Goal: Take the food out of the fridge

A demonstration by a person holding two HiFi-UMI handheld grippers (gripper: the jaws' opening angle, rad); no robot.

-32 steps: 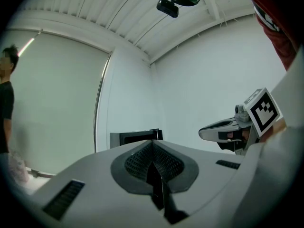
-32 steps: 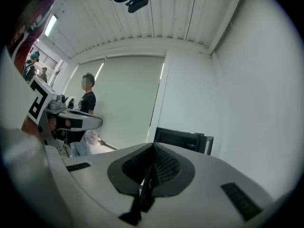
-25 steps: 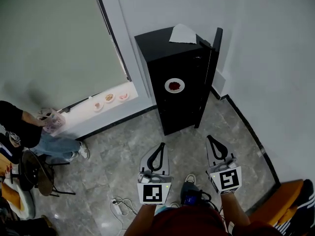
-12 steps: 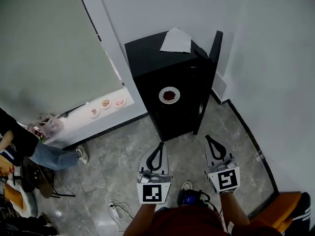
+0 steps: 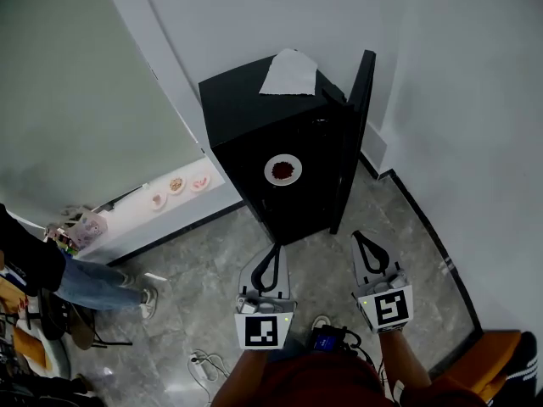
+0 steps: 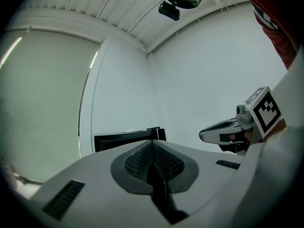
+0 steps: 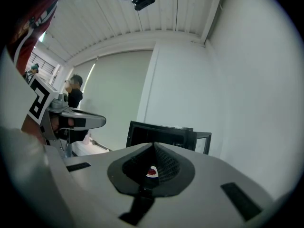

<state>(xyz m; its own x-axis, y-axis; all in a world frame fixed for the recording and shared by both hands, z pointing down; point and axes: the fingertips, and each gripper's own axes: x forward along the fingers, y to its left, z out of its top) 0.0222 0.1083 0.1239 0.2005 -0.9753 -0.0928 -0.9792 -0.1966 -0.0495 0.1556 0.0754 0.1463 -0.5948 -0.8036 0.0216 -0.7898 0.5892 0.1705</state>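
The room is a corner of pale walls over a grey marbled floor (image 5: pixel 204 261). A black fridge (image 5: pixel 242 121) stands on that floor against the corner. Its door (image 5: pixel 352 125) is swung wide on the right side, and a sheet of paper (image 5: pixel 288 73) lies on its top. Inside, on a shelf in the dark cavity, sits a round white plate (image 5: pixel 282 170) of red food, flat and unobstructed.

The plate lies ahead of and well apart from both grippers, so the coming move is probably a long forward reach. In the head view the left gripper (image 5: pixel 276 249) lines up almost straight below the plate. The right gripper (image 5: pixel 359 237) stands off toward the door side, though its own view also aims at the plate. On both, the fingers (image 6: pixel 137 158) are closed together and hold nothing.
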